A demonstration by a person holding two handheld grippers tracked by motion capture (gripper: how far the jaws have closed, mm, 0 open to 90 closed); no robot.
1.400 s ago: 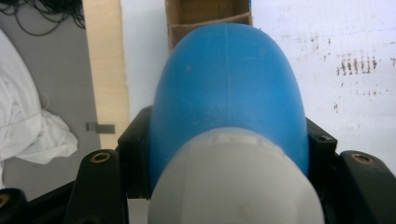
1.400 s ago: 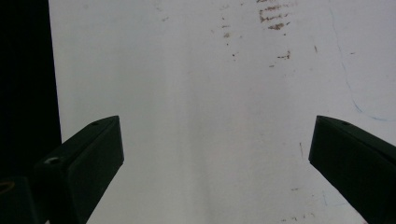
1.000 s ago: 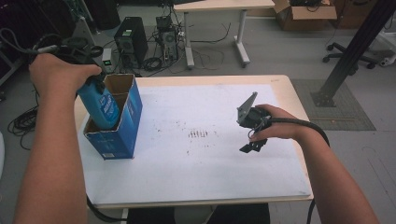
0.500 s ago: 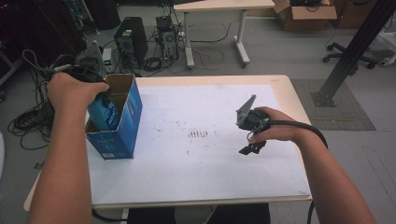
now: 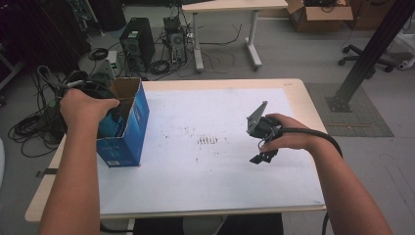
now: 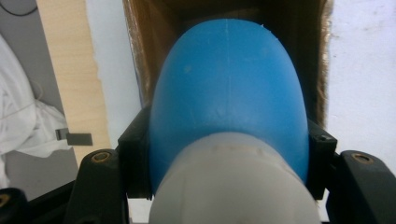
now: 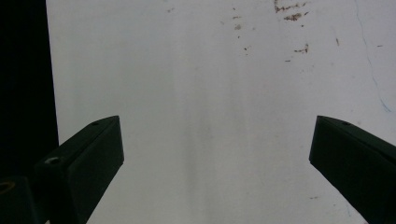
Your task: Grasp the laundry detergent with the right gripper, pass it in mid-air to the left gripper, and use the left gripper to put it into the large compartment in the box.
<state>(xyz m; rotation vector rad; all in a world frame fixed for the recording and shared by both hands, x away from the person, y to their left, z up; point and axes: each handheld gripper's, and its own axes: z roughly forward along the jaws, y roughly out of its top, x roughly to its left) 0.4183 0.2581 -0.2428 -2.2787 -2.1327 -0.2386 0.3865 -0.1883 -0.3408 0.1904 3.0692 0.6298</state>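
1. The blue bottle [image 6: 229, 93] is clamped between the jaws of my left gripper [image 5: 90, 95], held by its shoulder just below the white cap [image 6: 229, 186], and it hangs neck-up inside the open top of the blue box [image 5: 128, 129]
2. A second ago most of the bottle stood above the box's rim; now it has sunk well into the box, and from the high view just a sliver of blue shows past my left hand [image 5: 85, 105]
3. In the left gripper view the brown inner walls of the box rise on both sides of the bottle, so it is going in cleanly, not snagged on a flap
4. I judge the packing nearly done: what remains is to lower until the bottle meets the box's floor, which I cannot see, and then let go
5. My right gripper [image 5: 262, 142] has not moved; it hovers well to the right of the box over the white table cover [image 7: 210, 93], jaws spread wide with nothing between them
6. The box stands upright at the left edge of that cover
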